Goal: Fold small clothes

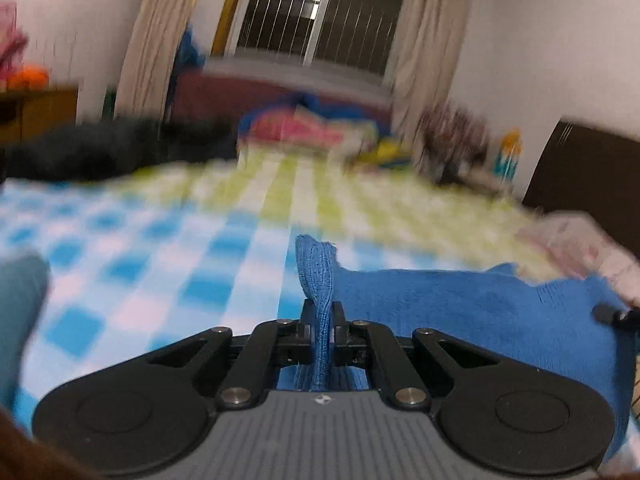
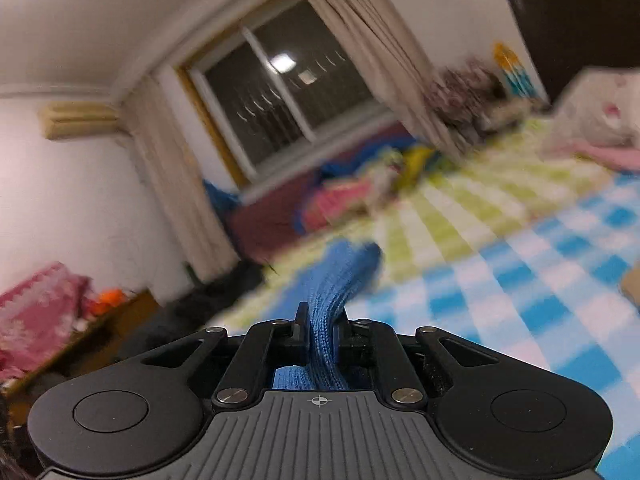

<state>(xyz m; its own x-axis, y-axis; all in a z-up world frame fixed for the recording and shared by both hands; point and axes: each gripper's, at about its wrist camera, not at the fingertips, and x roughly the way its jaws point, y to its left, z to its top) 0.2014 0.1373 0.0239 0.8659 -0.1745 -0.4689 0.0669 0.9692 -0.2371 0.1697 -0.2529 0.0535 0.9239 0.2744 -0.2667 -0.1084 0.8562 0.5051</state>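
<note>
Closest to the left wrist camera, the left claw point(image 1: 322, 312) is clamped on a bunched corner of a blue knitted garment point(image 1: 460, 308), a tuft of it standing up past the jaws; the rest spreads to the right, low over a bed with a blue, white and green checked cover point(image 1: 168, 248); at the right edge a dark tip, probably the other claw, meets the cloth. From the right wrist camera, the right claw point(image 2: 320, 330) is likewise pinched on a gathered fold of the blue garment point(image 2: 344, 276). Holding two separate edges likely keeps the cloth stretched for a fold. No containers are visible; blurred bright clothes point(image 1: 308, 128) lie heaped at the bed's far end.
</note>
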